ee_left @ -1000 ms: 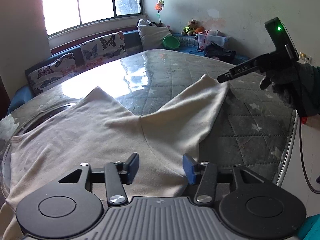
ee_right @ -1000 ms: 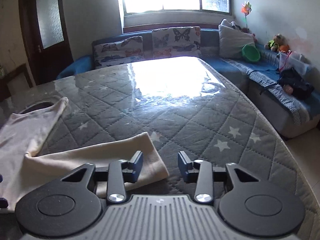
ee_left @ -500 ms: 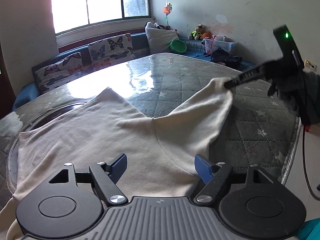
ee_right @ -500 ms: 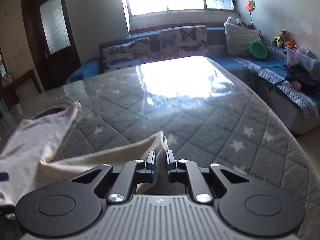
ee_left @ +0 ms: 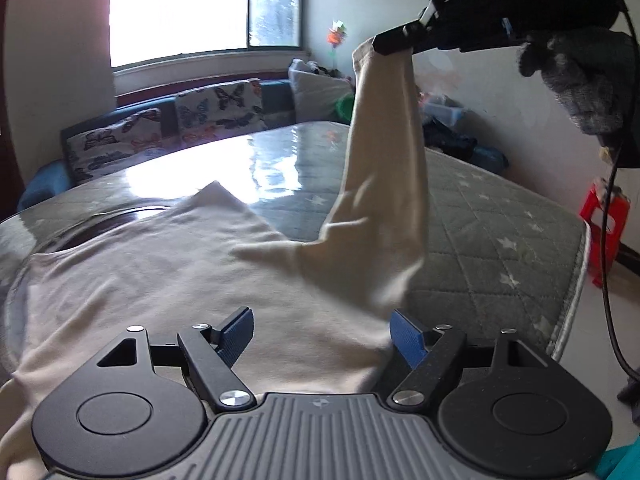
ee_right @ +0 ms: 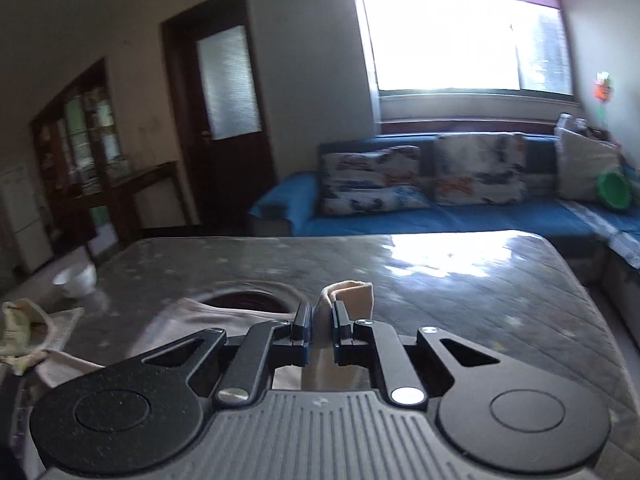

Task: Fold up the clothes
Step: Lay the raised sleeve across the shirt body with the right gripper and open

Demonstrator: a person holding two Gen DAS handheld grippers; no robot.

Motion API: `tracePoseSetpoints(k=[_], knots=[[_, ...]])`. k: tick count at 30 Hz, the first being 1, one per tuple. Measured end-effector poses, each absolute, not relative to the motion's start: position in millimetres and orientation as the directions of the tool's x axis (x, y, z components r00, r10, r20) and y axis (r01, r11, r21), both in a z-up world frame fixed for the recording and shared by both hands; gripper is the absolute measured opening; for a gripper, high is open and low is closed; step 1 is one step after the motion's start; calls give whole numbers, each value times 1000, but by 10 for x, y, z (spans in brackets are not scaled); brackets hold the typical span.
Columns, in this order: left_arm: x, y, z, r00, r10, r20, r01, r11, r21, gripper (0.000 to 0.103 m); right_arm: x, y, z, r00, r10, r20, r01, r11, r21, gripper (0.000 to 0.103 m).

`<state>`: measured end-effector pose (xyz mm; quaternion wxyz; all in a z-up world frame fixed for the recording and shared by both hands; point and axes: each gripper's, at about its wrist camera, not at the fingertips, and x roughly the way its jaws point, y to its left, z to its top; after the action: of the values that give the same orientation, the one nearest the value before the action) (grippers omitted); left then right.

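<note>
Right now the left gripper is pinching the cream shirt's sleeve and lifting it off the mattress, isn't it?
Not quite: the right gripper is shut on the sleeve and lifts it, as both wrist views show. The left gripper is open above the cream shirt on the mattress.

Home living room: blue sofa [ee_right: 460,216], butterfly cushions [ee_left: 216,108], wooden door [ee_right: 230,120].

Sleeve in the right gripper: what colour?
Plain cream sleeve; clearest in the left wrist view.
</note>
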<state>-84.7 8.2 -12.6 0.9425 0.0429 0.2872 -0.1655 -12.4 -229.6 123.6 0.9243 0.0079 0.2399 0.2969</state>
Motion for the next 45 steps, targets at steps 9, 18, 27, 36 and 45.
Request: tracePoseSetpoints(k=[9, 18, 27, 36, 45], knots=[[-1178, 814, -98, 834, -142, -533, 132, 990, -57, 80, -224, -1027, 1152, 522, 704, -481, -745, 651, 143, 9], [-1361, 1108, -183, 835, -89, -543, 40, 994, -102, 80, -364, -297, 607, 368, 714, -595, -803, 567, 184, 9], [-1336, 1157, -130, 846, -66, -530, 14, 995, -101, 79, -489, -419, 546, 372, 687, -624, -828, 549, 112, 34], [-1170, 1103, -5, 862, -108, -495, 50, 990, -130, 59, -294, -1103, 255, 450, 522, -725, -747, 664, 15, 27], [-802, 1041, -78, 841, -127, -526, 57, 987, -147, 51, -162, -1224, 165, 482, 553, -679, -732, 680, 34, 21]])
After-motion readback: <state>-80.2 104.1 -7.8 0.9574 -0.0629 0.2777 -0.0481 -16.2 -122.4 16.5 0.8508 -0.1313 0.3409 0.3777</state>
